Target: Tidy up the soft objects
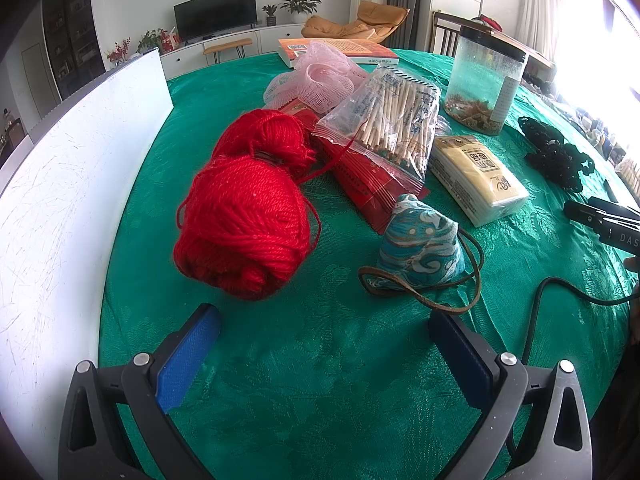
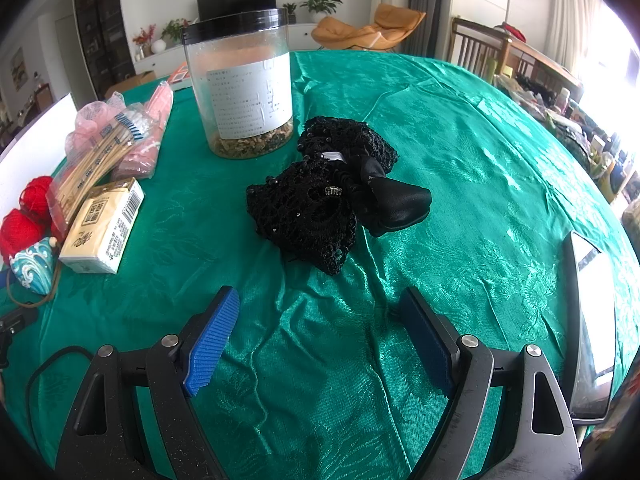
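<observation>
red envelopes [image 1: 360,184] half hidden under chopstick bag [image 1: 384,124], jar [image 2: 240,80] contents unclear

On the green tablecloth lie two red yarn balls [image 1: 244,224], one at near left, the other [image 1: 264,136] just beyond it. There is one teal patterned fabric pouch [image 1: 420,248], one black lace hair net with a bow [image 2: 320,196], one pink mesh bundle [image 1: 316,80], one clear bag of wooden sticks [image 1: 392,124], one cream tissue pack [image 1: 476,178], one clear plastic jar with a black lid [image 2: 240,84] and one orange book [image 1: 340,50] at the far side.
</observation>
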Available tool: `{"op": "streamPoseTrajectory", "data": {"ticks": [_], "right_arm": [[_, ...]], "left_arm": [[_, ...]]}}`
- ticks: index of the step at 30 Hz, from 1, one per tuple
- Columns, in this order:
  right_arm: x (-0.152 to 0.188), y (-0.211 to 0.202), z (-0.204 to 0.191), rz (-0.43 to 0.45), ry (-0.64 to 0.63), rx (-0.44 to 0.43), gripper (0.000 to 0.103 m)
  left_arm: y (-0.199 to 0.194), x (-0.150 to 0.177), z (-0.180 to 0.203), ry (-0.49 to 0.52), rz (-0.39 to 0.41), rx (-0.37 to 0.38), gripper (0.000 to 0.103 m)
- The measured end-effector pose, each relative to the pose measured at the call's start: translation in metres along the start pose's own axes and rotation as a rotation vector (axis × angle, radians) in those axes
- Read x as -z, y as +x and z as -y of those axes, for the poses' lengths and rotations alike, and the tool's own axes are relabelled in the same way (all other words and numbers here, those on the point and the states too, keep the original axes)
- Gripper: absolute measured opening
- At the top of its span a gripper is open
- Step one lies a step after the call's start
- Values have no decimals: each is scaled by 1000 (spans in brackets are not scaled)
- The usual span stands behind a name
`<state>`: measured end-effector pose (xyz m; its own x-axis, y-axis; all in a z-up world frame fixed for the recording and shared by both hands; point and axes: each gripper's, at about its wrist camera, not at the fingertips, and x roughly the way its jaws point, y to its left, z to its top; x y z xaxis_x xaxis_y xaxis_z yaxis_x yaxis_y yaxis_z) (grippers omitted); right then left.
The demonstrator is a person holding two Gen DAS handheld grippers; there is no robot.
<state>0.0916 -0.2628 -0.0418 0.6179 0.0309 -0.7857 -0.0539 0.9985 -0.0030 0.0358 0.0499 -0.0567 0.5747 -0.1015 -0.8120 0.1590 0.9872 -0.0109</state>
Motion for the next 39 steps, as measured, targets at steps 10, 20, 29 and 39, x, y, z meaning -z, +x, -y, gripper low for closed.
{"op": "streamPoseTrajectory", "data": {"ticks": [10,20,29,39], "right_arm": [[0,0,0,1,0,-1,84],[0,0,0,1,0,-1,84],[1,0,1,1,0,-1,84],[0,0,1,1,0,-2,84]], "left_arm": [[0,0,0,0,0,0,103],[0,0,0,-1,1,0,103],[0,0,0,-1,1,-1,103],[-7,1,-8,-7,-80,11,103]]}}
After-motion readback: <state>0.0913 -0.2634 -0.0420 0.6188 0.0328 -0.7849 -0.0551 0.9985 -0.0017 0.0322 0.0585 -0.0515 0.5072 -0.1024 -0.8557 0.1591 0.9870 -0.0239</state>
